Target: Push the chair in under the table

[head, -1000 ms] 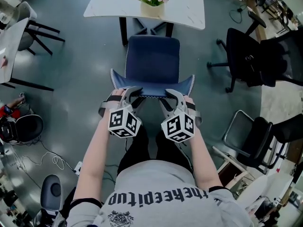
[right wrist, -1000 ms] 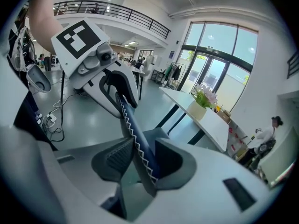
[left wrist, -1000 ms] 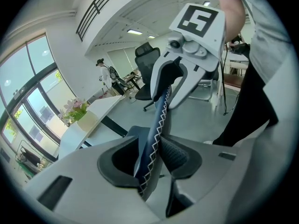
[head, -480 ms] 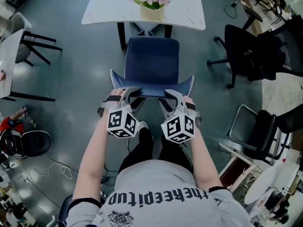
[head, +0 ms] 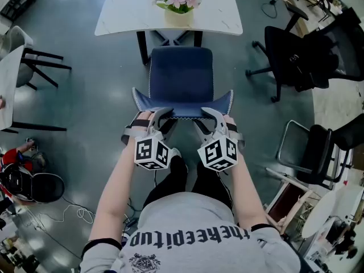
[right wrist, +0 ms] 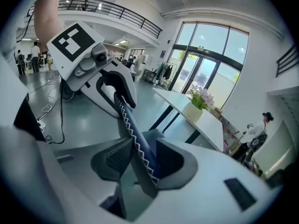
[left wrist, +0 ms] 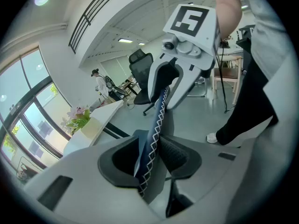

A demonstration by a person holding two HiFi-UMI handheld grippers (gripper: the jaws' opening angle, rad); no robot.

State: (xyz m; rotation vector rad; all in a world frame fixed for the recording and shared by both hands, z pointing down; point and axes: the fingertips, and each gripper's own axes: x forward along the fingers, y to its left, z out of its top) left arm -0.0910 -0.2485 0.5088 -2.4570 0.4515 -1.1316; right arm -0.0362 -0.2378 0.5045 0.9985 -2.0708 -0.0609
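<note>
A dark blue chair (head: pixel 182 73) stands in front of me, the front of its seat at the edge of the white table (head: pixel 131 10). Its backrest (head: pixel 182 102), with white zigzag stitching, faces me. My left gripper (head: pixel 161 115) straddles the left part of the backrest's top edge (left wrist: pixel 156 120), and a gap shows beside the fabric. My right gripper (head: pixel 206 114) straddles the right part of that edge (right wrist: pixel 133 134). Its jaws are opening, with a gap on one side of the fabric. Each gripper view shows the other gripper further along the edge.
A pot of pink flowers (head: pixel 178 7) stands on the table. Black office chairs (head: pixel 296 56) are at the right, with a dark folding chair (head: pixel 310 152) nearer me. Another table with a chair (head: pixel 34 61) is at the left. Cables (head: pixel 74 215) lie on the floor behind me at the left.
Both grippers and the chair edged a little toward the table, then held still. One foot of the person has stepped forward under the grippers.
</note>
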